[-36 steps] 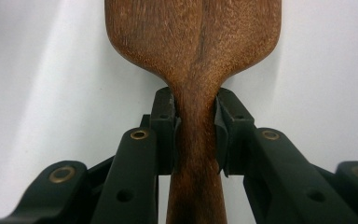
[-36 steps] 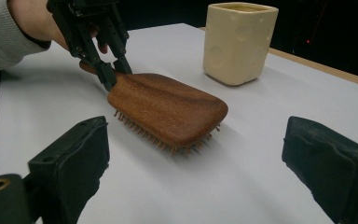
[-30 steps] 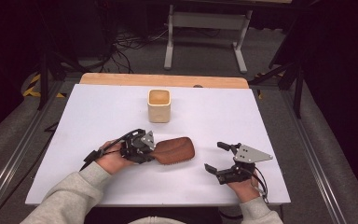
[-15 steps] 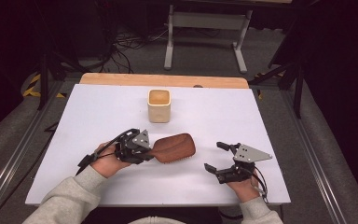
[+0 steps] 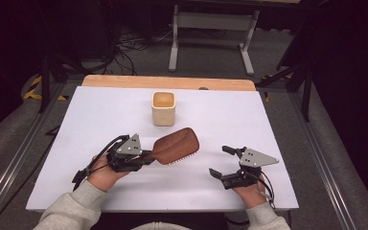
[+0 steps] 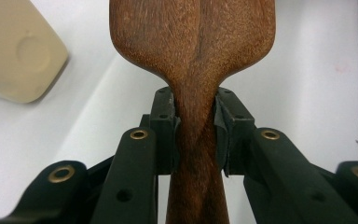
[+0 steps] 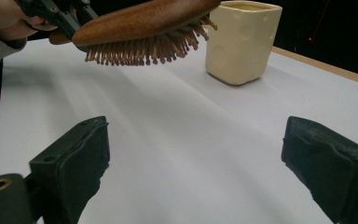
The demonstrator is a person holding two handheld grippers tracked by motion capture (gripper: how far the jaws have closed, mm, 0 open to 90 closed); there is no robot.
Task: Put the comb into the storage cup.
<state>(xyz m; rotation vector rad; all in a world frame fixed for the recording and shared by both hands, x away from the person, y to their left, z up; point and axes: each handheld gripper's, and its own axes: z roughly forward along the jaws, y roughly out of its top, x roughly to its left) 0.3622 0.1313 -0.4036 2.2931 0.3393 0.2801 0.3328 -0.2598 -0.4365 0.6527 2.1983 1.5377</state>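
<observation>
Left gripper (image 5: 146, 157) is clamped on the narrow neck of the wooden hairbrush (image 5: 176, 146), its pads pressing both sides of the handle — the left gripper view shows this contact plainly (image 6: 196, 126), with the brush head widening just beyond the jaws. From the high view the brush lies roughly level, its head pointing toward the far right, bristles facing the desk. The right gripper view adds what the others do not: the brush (image 7: 144, 23) hangs clear of the white desk top (image 7: 177, 140), bristles (image 7: 140, 50) pointing down with open air beneath them, and its tip sits just in front of the cream cup (image 7: 240, 39).

Right gripper (image 5: 226, 162) rests near the near right corner of the desk, jaws spread wide with nothing between them.

The cup (image 5: 163, 108) stands upright at the middle of the desk, nearer the far edge, just beyond the brush head. Open surface lies between the two grippers, along the near edge — and across the far left and far right corners.
</observation>
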